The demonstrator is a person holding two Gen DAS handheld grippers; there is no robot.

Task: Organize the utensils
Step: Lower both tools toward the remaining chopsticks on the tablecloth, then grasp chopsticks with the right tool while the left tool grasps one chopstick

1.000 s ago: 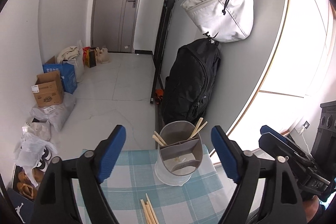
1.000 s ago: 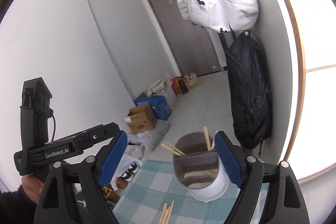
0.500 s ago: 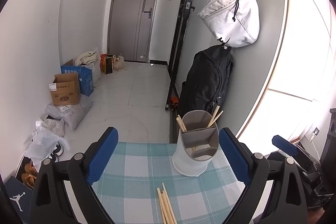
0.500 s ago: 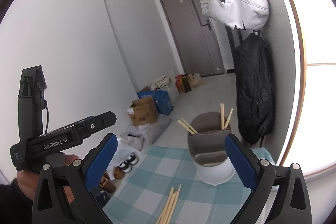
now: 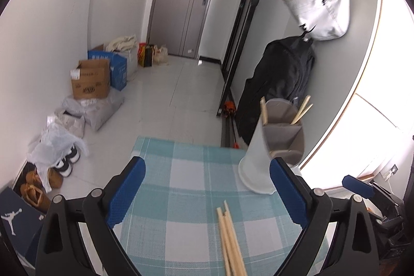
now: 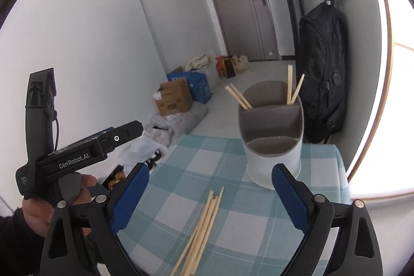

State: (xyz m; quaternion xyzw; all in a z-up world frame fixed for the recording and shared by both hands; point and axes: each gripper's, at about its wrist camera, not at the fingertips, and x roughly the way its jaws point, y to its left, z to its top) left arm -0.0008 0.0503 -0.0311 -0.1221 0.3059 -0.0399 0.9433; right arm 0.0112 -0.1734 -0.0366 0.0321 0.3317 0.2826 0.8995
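A white utensil holder with a grey divided insert stands at the far right of the checked tablecloth. It also shows in the right wrist view, with several wooden chopsticks standing in its back compartments. Several loose chopsticks lie on the cloth in front of it, also seen in the right wrist view. My left gripper is open and empty above the cloth. My right gripper is open and empty over the loose chopsticks.
The left gripper's body and the hand holding it show at the left of the right wrist view. Beyond the table's far edge are a black backpack, a white bag, cardboard boxes and shoes on the floor.
Both grippers have drawn back from the holder and tilted down. The holder now sits farther off and more of the loose chopsticks and cloth shows. Both stay open.
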